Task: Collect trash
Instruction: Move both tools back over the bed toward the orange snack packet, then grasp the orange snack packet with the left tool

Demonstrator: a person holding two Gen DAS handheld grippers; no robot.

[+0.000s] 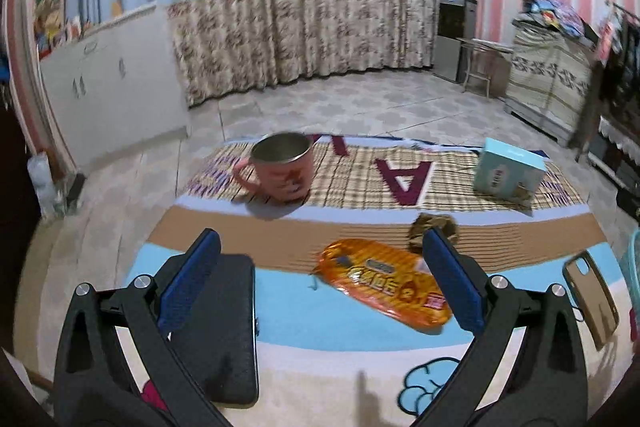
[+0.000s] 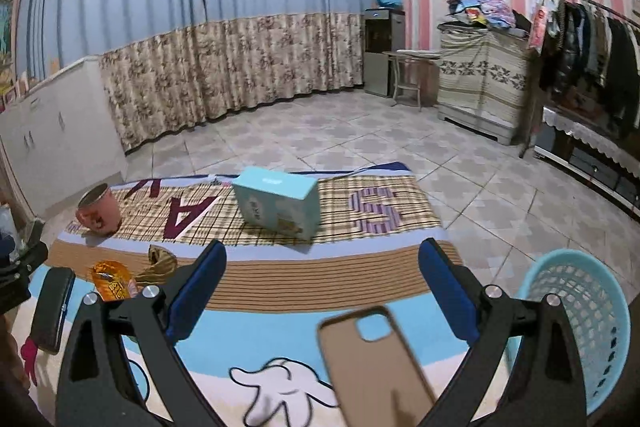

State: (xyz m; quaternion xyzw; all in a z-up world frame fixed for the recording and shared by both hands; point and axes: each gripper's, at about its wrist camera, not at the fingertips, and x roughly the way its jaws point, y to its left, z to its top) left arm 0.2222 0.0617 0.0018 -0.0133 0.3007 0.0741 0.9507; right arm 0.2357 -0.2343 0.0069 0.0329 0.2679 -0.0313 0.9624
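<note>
1. Nothing shows in the blue basket [image 2: 576,323] just off the right edge of the surface [image 2: 320,275], though only part of its inside is visible; collecting seems barely begun.
2. Largest trash, the orange snack wrapper [image 1: 384,283], lies near the front edge, towards the left; the crumpled brown scrap [image 1: 434,225] sits just behind it.
3. Mug [image 1: 282,167], box [image 2: 278,201], phone case [image 2: 372,359] and dark wallet [image 1: 224,327] likely stay.
4. Left hand-held gripper [image 1: 320,287] is spread, holding nothing, wrapper between its fingers; right hand-held gripper [image 2: 320,287] is spread too.

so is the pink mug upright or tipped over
Upright: the pink mug stands on its base on the blanket, open rim up, handle sideways. Its inside looks empty.
</note>
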